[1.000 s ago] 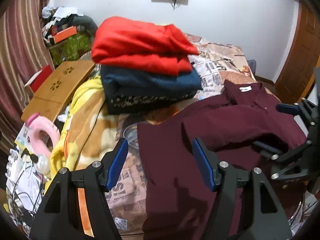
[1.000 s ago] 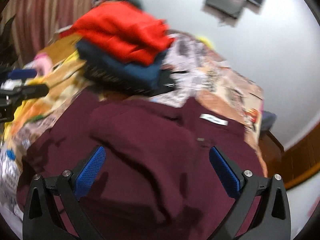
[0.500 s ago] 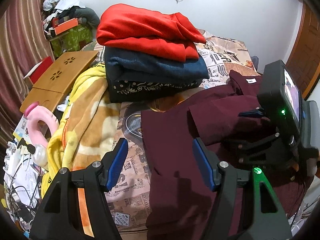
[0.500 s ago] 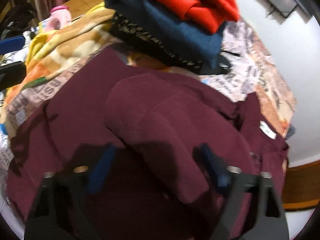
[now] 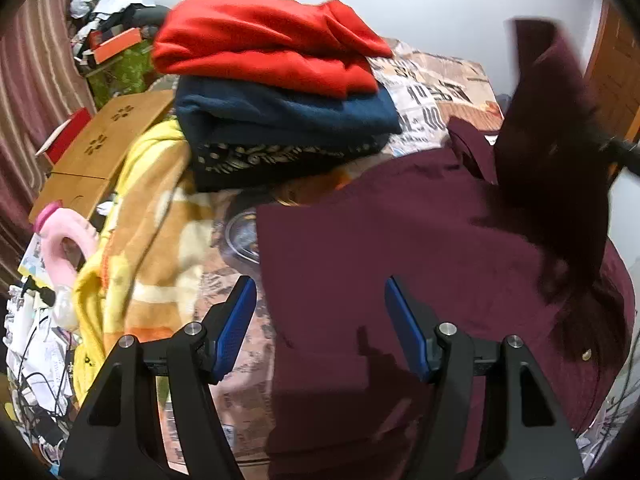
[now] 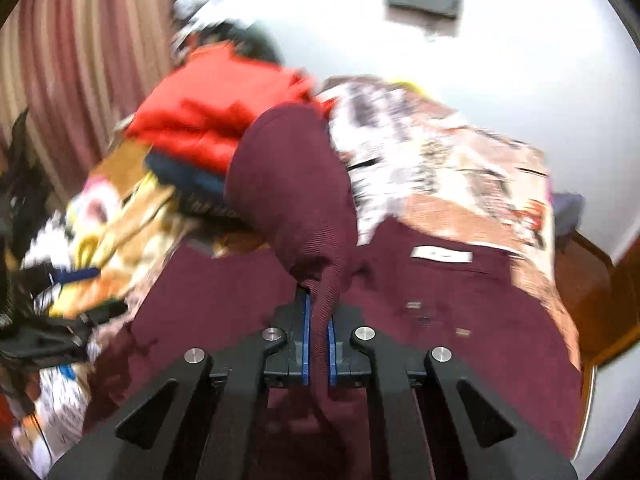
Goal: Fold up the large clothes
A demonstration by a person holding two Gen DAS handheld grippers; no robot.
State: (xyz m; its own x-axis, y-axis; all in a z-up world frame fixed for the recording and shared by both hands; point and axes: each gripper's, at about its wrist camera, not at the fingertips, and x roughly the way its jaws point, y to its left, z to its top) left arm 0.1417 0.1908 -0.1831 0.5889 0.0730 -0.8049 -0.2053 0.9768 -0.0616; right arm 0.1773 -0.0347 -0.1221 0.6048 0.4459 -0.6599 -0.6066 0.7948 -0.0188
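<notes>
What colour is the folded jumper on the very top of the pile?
Bright red. The top jumper shows best in the left wrist view, resting on a dark blue one.

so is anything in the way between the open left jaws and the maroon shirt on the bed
Nothing visible. The left gripper hangs open right over the maroon shirt, with only air between the jaws and the fabric. The right gripper is shut on the shirt's sleeve, lifted off to the side, clear of that path.
</notes>
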